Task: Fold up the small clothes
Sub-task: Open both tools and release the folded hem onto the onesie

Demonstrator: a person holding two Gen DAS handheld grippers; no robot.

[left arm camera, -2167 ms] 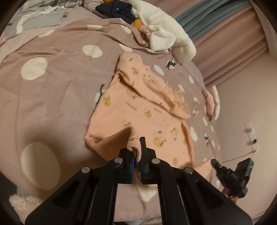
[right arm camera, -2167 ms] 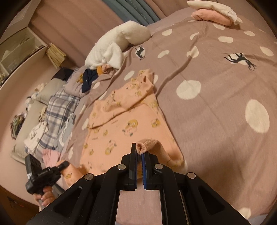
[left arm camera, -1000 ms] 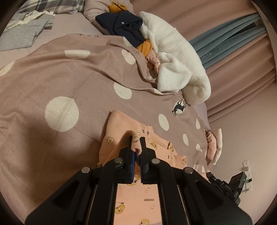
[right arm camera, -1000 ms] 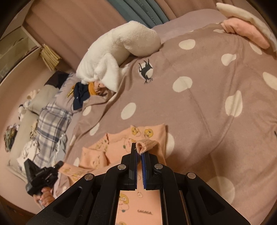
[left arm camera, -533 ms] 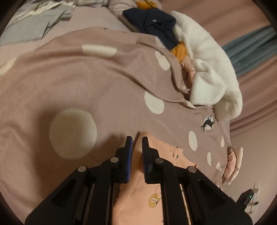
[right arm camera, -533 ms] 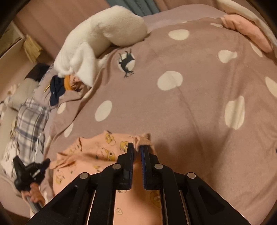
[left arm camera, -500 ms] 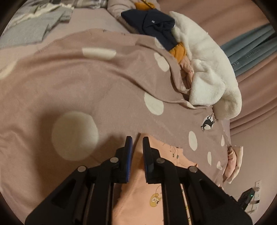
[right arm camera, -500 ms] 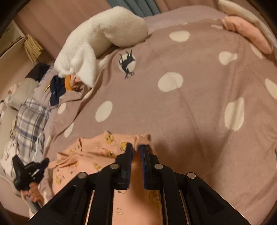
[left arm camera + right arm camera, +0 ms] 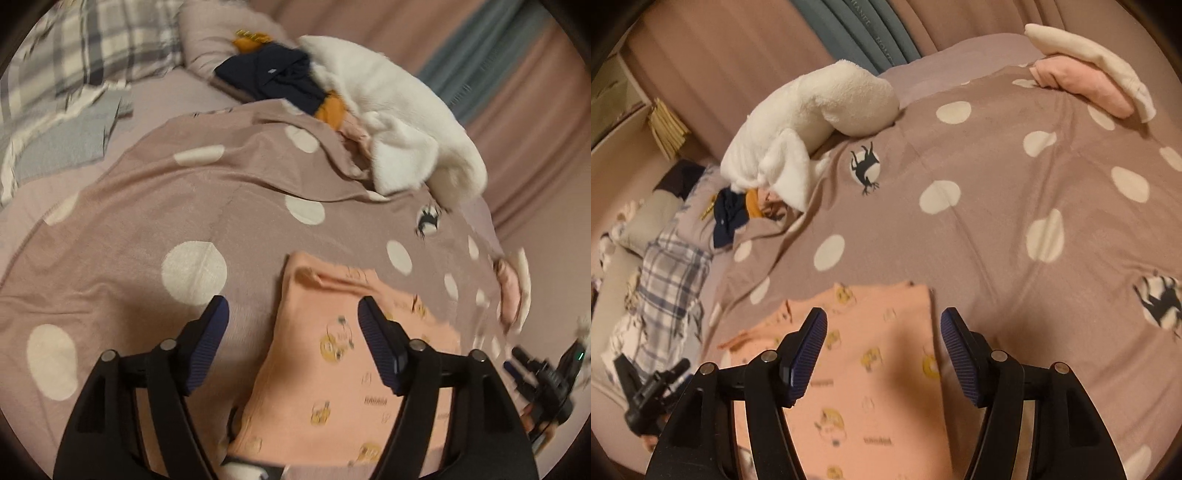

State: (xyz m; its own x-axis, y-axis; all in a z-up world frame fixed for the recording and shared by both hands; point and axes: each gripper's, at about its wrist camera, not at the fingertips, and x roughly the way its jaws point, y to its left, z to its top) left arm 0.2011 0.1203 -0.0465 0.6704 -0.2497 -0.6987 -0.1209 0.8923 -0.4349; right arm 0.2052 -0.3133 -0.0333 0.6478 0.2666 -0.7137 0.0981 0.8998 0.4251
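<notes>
peach printed garment (image 9: 343,354) folded flat, 6 o'clock, near edge cut off | left gripper (image 9: 293,314) jaws opening, nothing gripped | right gripper (image 9: 882,325) jaws opening, nothing gripped

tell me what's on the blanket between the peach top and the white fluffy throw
Nothing. In the right wrist view, only bare spotted blanket with white dots and a black deer print separates the peach top from the white fluffy throw.

1. The peach garment (image 9: 332,354), printed with small yellow cartoon figures, lay folded flat on the dotted blanket (image 9: 147,206).
2. Its folded edge lay just ahead of the left gripper (image 9: 293,317).
3. Its corner lay just ahead of the right gripper (image 9: 882,325).
</notes>
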